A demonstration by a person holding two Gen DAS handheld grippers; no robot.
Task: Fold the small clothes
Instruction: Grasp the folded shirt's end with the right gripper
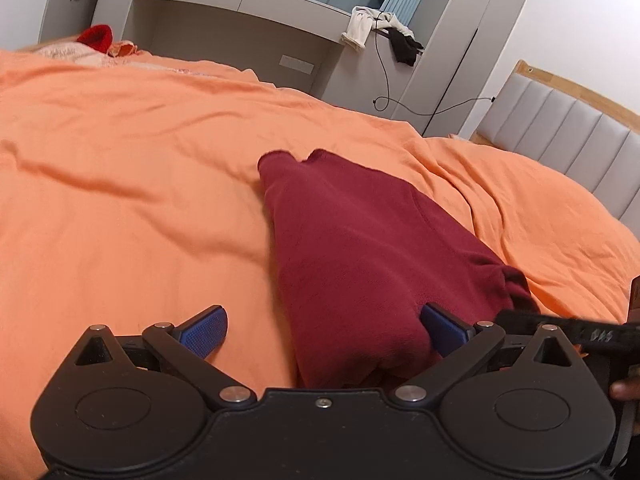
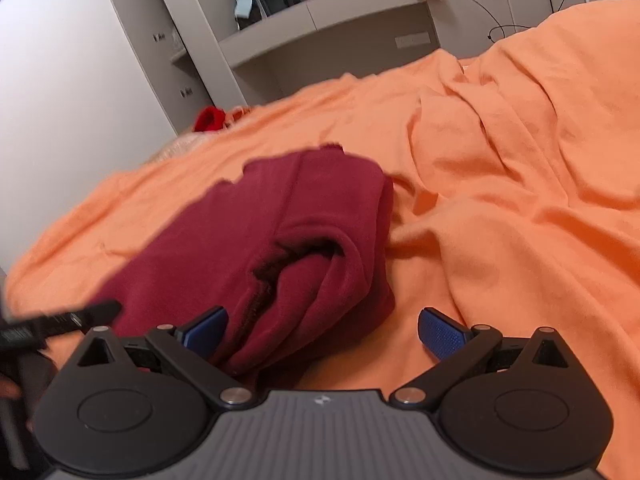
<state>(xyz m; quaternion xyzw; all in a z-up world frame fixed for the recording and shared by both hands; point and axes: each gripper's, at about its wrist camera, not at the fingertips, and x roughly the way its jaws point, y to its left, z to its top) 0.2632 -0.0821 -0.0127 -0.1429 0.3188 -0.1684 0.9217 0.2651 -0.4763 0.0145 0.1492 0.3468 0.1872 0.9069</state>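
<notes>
A dark red garment (image 1: 360, 248) lies folded on the orange bedspread (image 1: 120, 200). My left gripper (image 1: 324, 332) stands open at its near end; the cloth lies between the blue pads and touches the right one, but they do not press on it. In the right wrist view the same dark red garment (image 2: 280, 240) shows its folded layers and a dark opening. My right gripper (image 2: 324, 332) is open too, with the garment's near edge against its left pad (image 2: 206, 332). The other gripper's black finger (image 2: 64, 322) shows at the left edge.
A bright red item (image 1: 96, 38) and pale cloth lie at the bed's far side. Grey cabinets (image 1: 240, 28) stand behind, with clothes (image 1: 376, 28) and a cable hanging. A padded headboard (image 1: 560, 128) is at the right. The bedspread bunches into folds (image 2: 500, 120) on the right.
</notes>
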